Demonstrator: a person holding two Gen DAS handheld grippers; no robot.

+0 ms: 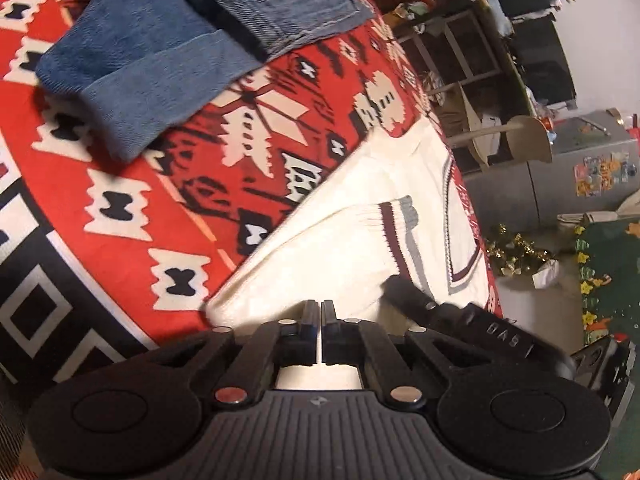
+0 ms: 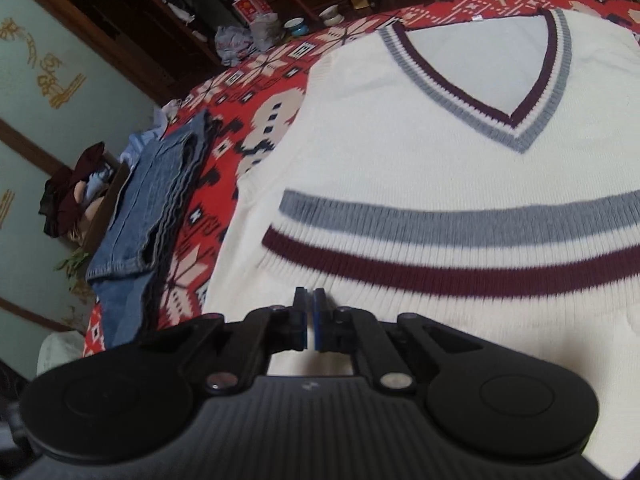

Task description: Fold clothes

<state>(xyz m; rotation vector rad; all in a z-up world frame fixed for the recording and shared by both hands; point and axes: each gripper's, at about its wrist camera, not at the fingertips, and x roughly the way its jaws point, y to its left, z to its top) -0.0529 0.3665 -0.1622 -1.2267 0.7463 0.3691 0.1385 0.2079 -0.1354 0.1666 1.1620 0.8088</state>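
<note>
Cream knit vest [image 2: 400, 168] lies flat on our red blanket [image 1: 132, 240], beside the folded jeans [image 2: 140, 208]; left claw [image 1: 322, 308] and right claw [image 2: 309, 296] pinch its hem, ready for folding.

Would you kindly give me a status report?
Left gripper, right gripper shut at sweater hem. Sweater flat, unfolded. Jeans alongside, clear.

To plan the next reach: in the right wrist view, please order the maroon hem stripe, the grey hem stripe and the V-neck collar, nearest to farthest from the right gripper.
From the right gripper:
1. Maroon hem stripe, just ahead.
2. Grey hem stripe, right behind it.
3. V-neck collar, far end, toward the right.
</note>
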